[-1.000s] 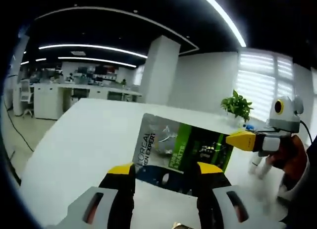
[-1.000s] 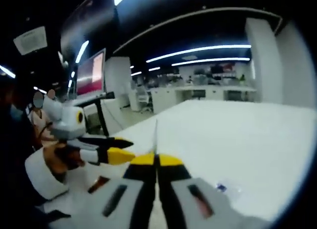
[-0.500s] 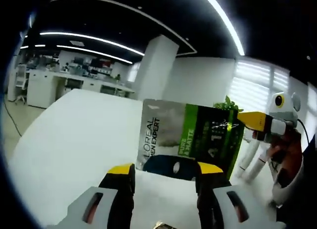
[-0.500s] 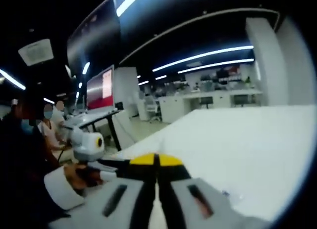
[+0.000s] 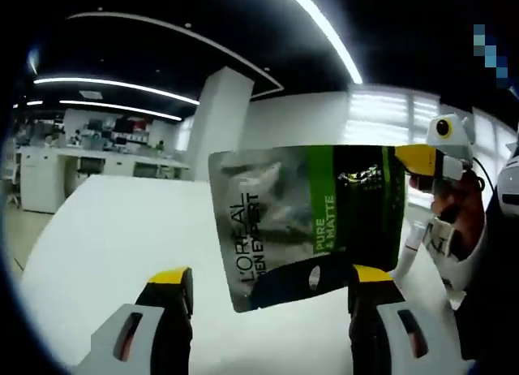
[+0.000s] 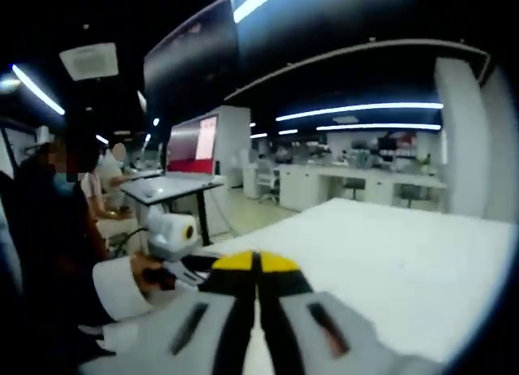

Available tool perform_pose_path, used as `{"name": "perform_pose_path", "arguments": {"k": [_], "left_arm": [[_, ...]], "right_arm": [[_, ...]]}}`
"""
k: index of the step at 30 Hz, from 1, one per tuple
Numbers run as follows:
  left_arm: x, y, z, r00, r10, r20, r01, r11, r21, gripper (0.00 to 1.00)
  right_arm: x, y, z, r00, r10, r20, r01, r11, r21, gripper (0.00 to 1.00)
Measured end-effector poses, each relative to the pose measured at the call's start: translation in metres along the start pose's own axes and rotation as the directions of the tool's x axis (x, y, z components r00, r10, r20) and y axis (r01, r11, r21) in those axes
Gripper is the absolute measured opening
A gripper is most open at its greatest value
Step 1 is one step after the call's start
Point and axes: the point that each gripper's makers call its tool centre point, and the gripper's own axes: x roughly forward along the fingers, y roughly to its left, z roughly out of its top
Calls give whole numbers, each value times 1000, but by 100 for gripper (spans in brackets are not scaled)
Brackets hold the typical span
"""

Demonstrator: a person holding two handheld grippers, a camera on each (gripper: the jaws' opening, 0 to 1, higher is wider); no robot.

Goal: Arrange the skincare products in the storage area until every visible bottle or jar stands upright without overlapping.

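Observation:
A silver and green L'Oreal Men Expert pouch (image 5: 308, 217) hangs in the air over the white table (image 5: 105, 237), printed face toward the left gripper view. My right gripper (image 5: 418, 158) is shut on its upper right corner, held by a hand. My left gripper (image 5: 269, 278) stands open below the pouch, jaws wide apart to either side of its lower edge, not gripping it. In the right gripper view my right gripper (image 6: 255, 263) shows its yellow tips pressed together, and the left gripper (image 6: 190, 265) sits just to their left in a white-sleeved hand.
A white tube (image 5: 412, 243) stands on the table behind the pouch at the right. The white table (image 6: 389, 261) stretches far ahead. People (image 6: 49, 221) sit at the left near a desk with a monitor (image 6: 199, 144). A white pillar (image 5: 217, 119) rises beyond the table.
The right gripper has lifted the pouch higher and turned it flatter toward the left camera. The left jaws have spread wider. Both cameras have tilted upward.

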Motion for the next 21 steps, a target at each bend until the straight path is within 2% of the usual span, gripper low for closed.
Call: {"name": "perform_pose_path", "arguments": {"k": [2, 5, 7, 9, 12, 13, 15, 17, 21], "left_arm": [[3, -4, -3, 1000, -16, -18, 17, 1000, 15, 82], [9, -12, -13, 996, -45, -73, 52, 994, 95, 82], [14, -19, -20, 993, -62, -102, 72, 992, 101, 83], [16, -23, -21, 992, -80, -100, 90, 991, 101, 83], [17, -35, -18, 987, -142, -78, 147, 987, 68, 78], [17, -41, -16, 983, -174, -63, 177, 983, 53, 74], [16, -44, -16, 979, -193, -59, 195, 981, 25, 69], [13, -46, -15, 975, -219, -41, 219, 976, 4, 60], [7, -49, -10, 970, -241, -11, 241, 970, -16, 47]], "right_arm": [[-1, 3, 1, 1000, 18, -5, -18, 1000, -5, 0], [-5, 7, 4, 1000, 23, -5, -23, 999, -36, 0], [-8, 9, 6, 1000, 30, -5, -30, 998, -48, 0], [-10, 9, 8, 1000, 29, -4, -30, 998, -56, 0], [-16, 7, 10, 1000, 24, -1, -24, 998, -55, 0], [-18, 5, 10, 1000, 19, -3, -19, 998, -55, 0], [-22, -1, 10, 1000, -1, -2, 1, 998, -56, 0], [-25, -8, 11, 1000, -16, 3, 16, 999, -45, 0], [-29, -21, 10, 999, -49, 0, 49, 998, -29, 0]]}}
